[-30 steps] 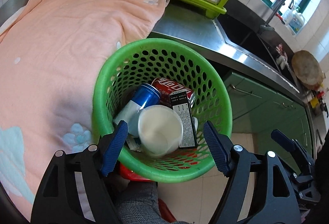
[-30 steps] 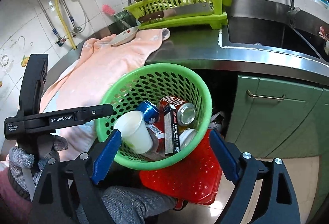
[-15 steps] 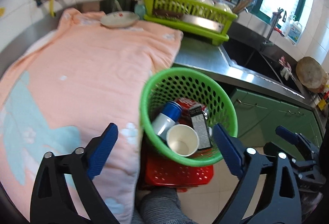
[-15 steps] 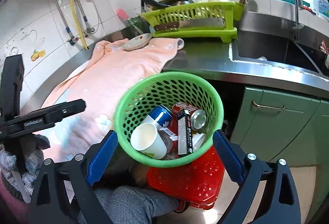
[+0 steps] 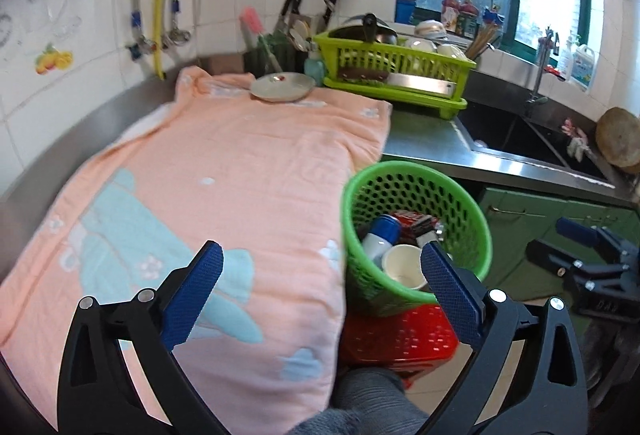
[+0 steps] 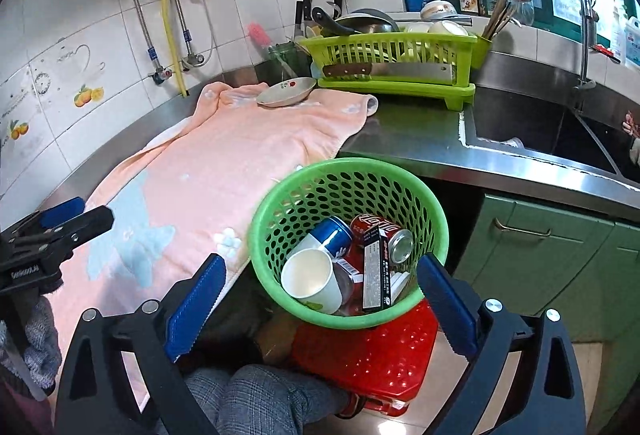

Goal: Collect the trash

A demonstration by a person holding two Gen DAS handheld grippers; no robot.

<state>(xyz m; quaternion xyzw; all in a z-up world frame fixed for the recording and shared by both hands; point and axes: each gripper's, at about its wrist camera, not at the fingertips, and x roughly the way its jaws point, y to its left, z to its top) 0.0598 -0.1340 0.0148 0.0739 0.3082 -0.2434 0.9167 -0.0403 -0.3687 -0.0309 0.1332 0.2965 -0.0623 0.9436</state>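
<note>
Below the counter edge, at five o'clock of the pink towel (image 5: 224,171), the green basket (image 6: 434,219) now sits farther off than a second ago. Left gripper (image 5: 320,291) opening, nothing between its jaws; right gripper (image 6: 320,299) wide, empty. Basket holds two cans (image 6: 334,235), one paper cup (image 6: 308,277), one carton (image 6: 376,271).

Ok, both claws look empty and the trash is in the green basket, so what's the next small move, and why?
Probably pull both claws back and stop. The left claw is opening with nothing between its jaws, the right claw is open and empty, and the cup, cans and box already lie in the green basket. No loose trash shows on the pink towel.
</note>
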